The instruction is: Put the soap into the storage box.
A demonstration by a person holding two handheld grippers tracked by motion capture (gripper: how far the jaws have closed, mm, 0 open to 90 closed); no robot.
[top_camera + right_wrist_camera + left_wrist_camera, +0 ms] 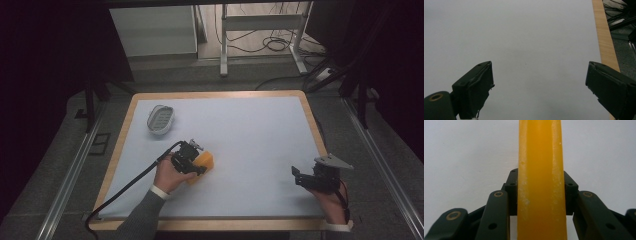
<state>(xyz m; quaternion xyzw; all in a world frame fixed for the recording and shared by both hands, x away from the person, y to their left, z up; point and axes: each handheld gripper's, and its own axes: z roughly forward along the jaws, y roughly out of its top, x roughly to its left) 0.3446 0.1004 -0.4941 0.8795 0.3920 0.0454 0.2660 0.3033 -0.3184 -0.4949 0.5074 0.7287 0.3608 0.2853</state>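
While left gripper [196, 161] pinches orange block [204, 163], white dish [160, 119] well apart, right gripper [306, 177] spread.

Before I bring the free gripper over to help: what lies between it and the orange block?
Nothing: in the high view, bare white table top runs from the right gripper to the orange block, which the left gripper clamps.

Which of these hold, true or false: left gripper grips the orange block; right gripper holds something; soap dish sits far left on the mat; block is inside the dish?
1. The left gripper is shut on the orange block. True.
2. The right gripper holds something. False: its jaws stand wide apart with nothing between them.
3. The soap dish sits at the far left of the mat. True.
4. The orange block lies in the soap dish. False: it is apart from the dish, nearer the person.
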